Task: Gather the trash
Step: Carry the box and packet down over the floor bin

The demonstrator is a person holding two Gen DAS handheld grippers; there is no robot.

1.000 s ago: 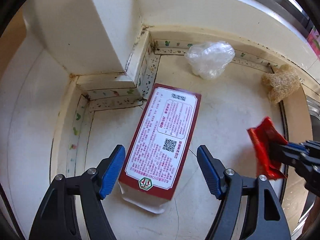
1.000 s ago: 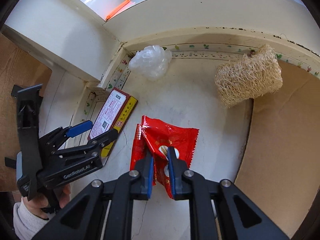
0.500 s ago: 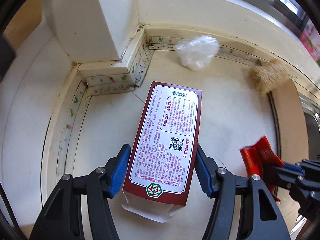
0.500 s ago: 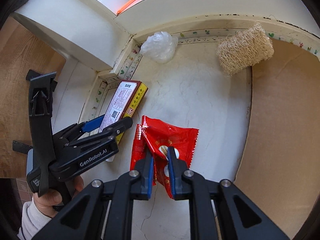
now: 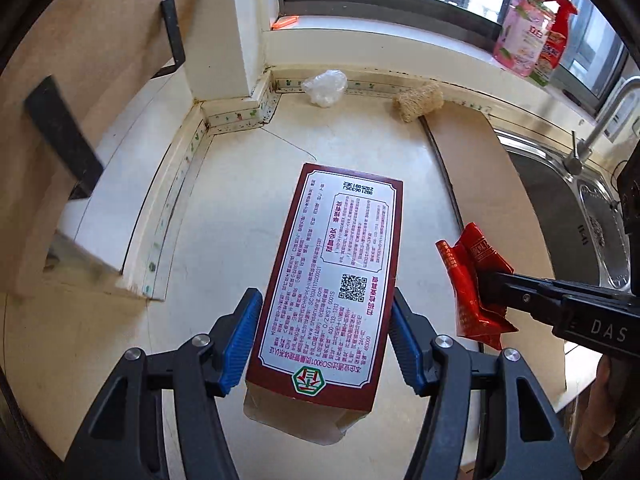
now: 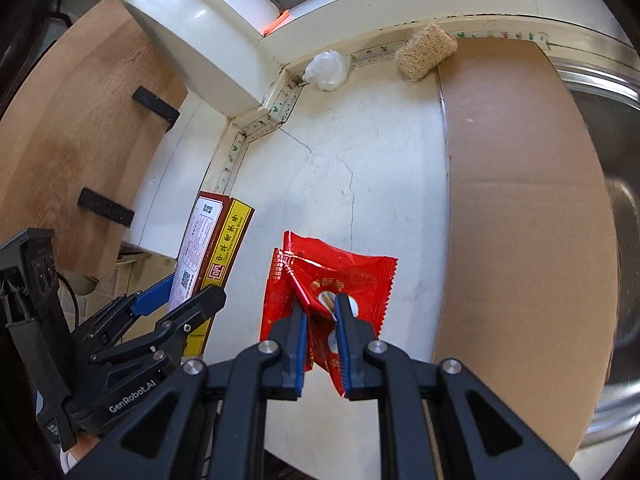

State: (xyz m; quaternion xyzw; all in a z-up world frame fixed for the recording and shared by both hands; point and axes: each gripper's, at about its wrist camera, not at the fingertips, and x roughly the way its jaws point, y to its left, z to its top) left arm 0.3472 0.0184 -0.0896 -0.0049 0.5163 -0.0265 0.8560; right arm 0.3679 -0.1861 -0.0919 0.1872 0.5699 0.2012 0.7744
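Observation:
A dark red carton with white printed panel (image 5: 332,264) is lifted off the pale countertop (image 5: 240,200), and my left gripper (image 5: 324,304) is shut on its long sides with the blue pads pressing. The same carton (image 6: 212,248) shows yellow along its edge in the right wrist view, with the left gripper (image 6: 192,290) around it. My right gripper (image 6: 320,304) is shut on a crumpled red snack wrapper (image 6: 340,268), which hangs above the counter. From the left wrist view that wrapper (image 5: 472,280) sits in the right gripper (image 5: 490,290) at the right.
A crumpled clear plastic bag (image 5: 324,86) and a loofah sponge (image 5: 418,100) lie at the back by the wall. A brown cardboard sheet (image 6: 520,200) covers the counter right of them, beside a steel sink (image 5: 560,208). Bottles (image 5: 520,36) stand on the sill; a wooden panel (image 6: 80,120) is left.
The left gripper closed on the carton. Both grippers then rose and drew back from the corner, carrying carton and wrapper; the bag and sponge now look farther away.

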